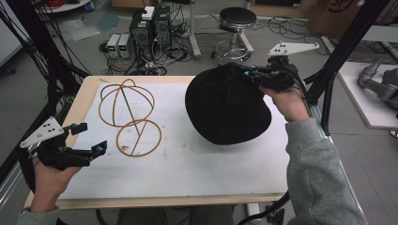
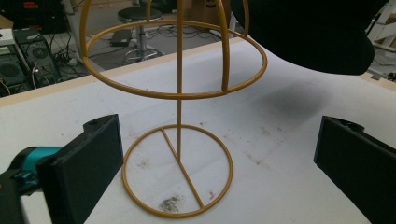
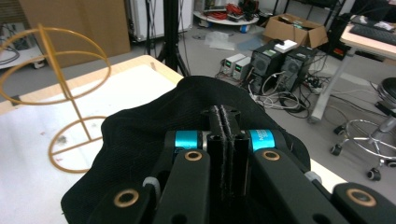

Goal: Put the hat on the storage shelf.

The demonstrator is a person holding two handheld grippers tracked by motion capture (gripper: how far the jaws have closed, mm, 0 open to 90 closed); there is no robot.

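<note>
Right gripper (image 1: 248, 74) pinching black fabric hat (image 1: 225, 105), aloft right of yellow wire hat stand (image 1: 129, 117). Left gripper (image 1: 89, 138) gaping, empty, left of stand base. White table mat (image 1: 187, 164) beneath.

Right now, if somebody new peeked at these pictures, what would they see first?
First, the big black hat hanging above the right side of the white table, pinched at its edge by the right hand-held gripper. Next, the golden wire hat stand standing on the table's left part, bare, with a round base and a cage-like top. The left hand-held gripper waits open near the stand, holding nothing.
</note>
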